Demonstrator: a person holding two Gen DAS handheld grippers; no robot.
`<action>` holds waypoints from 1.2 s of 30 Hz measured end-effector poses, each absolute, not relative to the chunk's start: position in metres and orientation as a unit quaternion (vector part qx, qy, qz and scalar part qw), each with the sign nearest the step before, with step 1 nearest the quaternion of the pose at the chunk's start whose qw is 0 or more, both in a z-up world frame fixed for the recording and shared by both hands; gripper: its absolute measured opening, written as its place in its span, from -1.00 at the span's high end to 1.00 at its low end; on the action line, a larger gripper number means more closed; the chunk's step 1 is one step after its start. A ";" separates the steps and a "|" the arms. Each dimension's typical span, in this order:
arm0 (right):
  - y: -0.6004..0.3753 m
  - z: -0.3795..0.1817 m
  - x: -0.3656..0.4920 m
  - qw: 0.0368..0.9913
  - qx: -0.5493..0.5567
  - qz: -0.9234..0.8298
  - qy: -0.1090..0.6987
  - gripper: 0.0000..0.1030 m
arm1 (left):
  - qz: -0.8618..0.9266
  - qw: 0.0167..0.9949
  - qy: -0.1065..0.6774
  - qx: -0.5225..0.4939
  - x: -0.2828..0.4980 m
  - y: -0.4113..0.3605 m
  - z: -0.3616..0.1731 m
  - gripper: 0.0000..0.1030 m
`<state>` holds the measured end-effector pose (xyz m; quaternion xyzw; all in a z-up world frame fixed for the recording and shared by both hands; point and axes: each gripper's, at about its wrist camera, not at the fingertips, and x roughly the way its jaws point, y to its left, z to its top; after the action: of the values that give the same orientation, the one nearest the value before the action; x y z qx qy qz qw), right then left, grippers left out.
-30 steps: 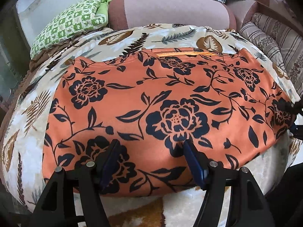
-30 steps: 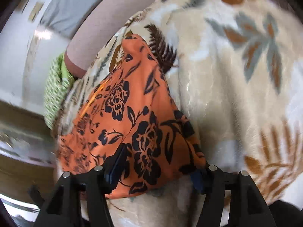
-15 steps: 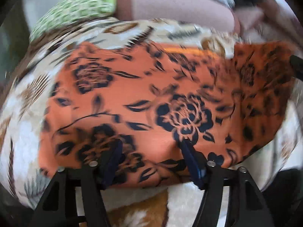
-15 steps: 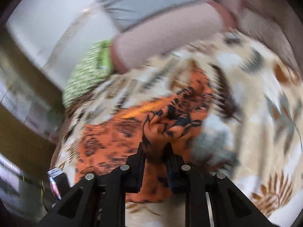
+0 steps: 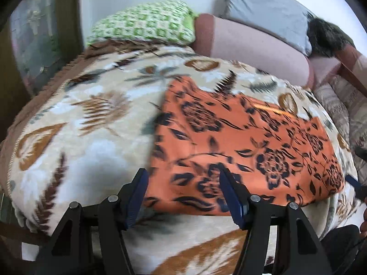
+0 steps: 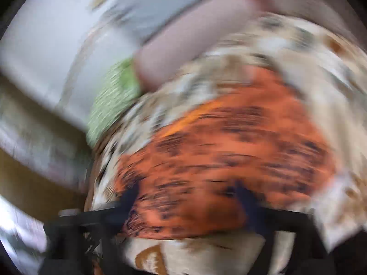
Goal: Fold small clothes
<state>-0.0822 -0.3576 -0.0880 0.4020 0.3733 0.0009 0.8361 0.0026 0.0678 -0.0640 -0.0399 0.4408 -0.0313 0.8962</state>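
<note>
An orange garment with black flowers [image 5: 247,151] lies flat on a cream leaf-patterned blanket [image 5: 75,137]. My left gripper [image 5: 183,192] is open, its fingers astride the garment's near left corner, holding nothing. In the right wrist view the picture is heavily blurred; the same garment [image 6: 229,155] fills the middle. My right gripper [image 6: 185,197] is open over its near edge and empty. The right gripper's blue fingertip [image 5: 353,182] shows at the garment's right end in the left wrist view.
A green-and-white checked pillow [image 5: 146,25], a pink bolster [image 5: 257,48] and a grey pillow [image 5: 266,11] lie along the far side. Striped cushions [image 5: 344,112] sit at the right. A dark wooden frame [image 5: 11,91] stands at the left.
The right gripper has let go of the garment's lifted right end and opened. The garment now lies flat and narrower. The left gripper has shifted left toward the garment's corner.
</note>
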 end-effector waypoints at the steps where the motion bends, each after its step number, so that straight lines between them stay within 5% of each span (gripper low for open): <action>1: -0.381 -0.098 -0.092 0.823 0.430 -0.017 0.370 -0.83 | -0.043 0.894 0.445 -0.035 0.007 0.057 -0.067 -0.26; 11: -0.434 -0.166 -0.094 0.744 0.551 0.011 0.378 -0.79 | -0.081 0.884 0.461 0.004 0.027 -0.004 -0.069 -0.26; 16: -0.428 -0.162 -0.079 0.762 0.525 0.003 0.379 -0.10 | -0.074 0.883 0.464 0.016 0.027 -0.003 -0.071 -0.27; 21: -0.418 -0.144 -0.076 0.791 0.476 0.000 0.386 0.13 | -0.061 0.878 0.475 0.007 0.031 0.005 -0.080 -0.26; 26: -0.406 -0.116 -0.077 0.826 0.420 0.008 0.375 0.17 | -0.064 0.874 0.481 0.017 0.029 0.005 -0.089 -0.26; 36: -0.425 -0.182 -0.060 0.759 0.512 0.014 0.401 0.18 | -0.070 0.874 0.481 0.013 0.025 0.007 -0.089 -0.26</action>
<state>-0.0602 -0.4253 -0.1821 0.5122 0.4011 0.0136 0.7593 0.0245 0.0072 -0.0893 0.0127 0.4808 -0.0697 0.8740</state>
